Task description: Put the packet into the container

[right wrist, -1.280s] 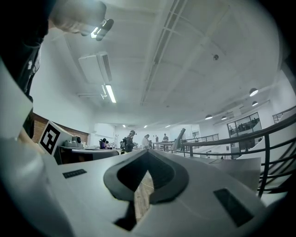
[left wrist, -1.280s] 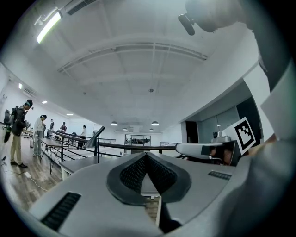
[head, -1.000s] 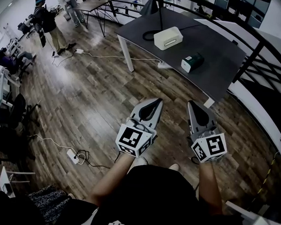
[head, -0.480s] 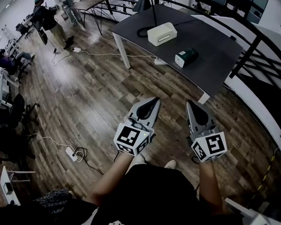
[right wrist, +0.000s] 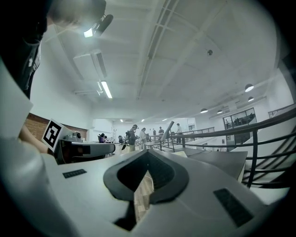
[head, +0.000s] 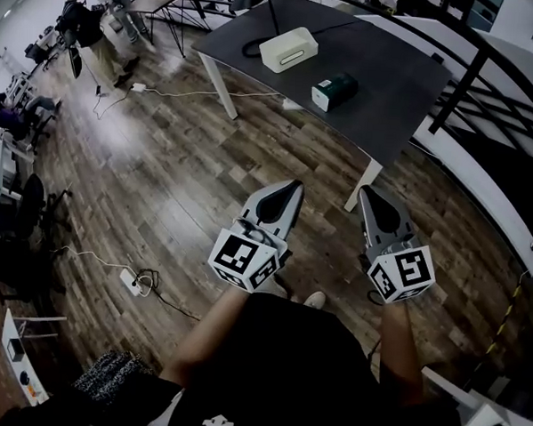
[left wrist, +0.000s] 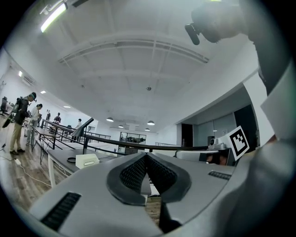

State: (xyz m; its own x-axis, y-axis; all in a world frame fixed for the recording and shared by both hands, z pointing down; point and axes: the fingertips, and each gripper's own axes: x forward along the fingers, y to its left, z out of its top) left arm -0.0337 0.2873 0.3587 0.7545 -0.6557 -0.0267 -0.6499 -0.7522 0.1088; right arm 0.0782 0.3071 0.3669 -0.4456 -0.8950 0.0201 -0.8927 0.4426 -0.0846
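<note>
Nothing done yet: green packet point(head: 334, 91) lies on bench point(head: 407, 90) near white container point(head: 288, 49), well ahead of left gripper point(head: 296, 185) and right gripper point(head: 364, 191), both jaws closed and empty; approach, grasp and drop-in remain.

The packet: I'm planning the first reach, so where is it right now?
In the head view the green packet lies on the dark table at upper centre, to the right of the white container and closer to the table's near edge.
</note>
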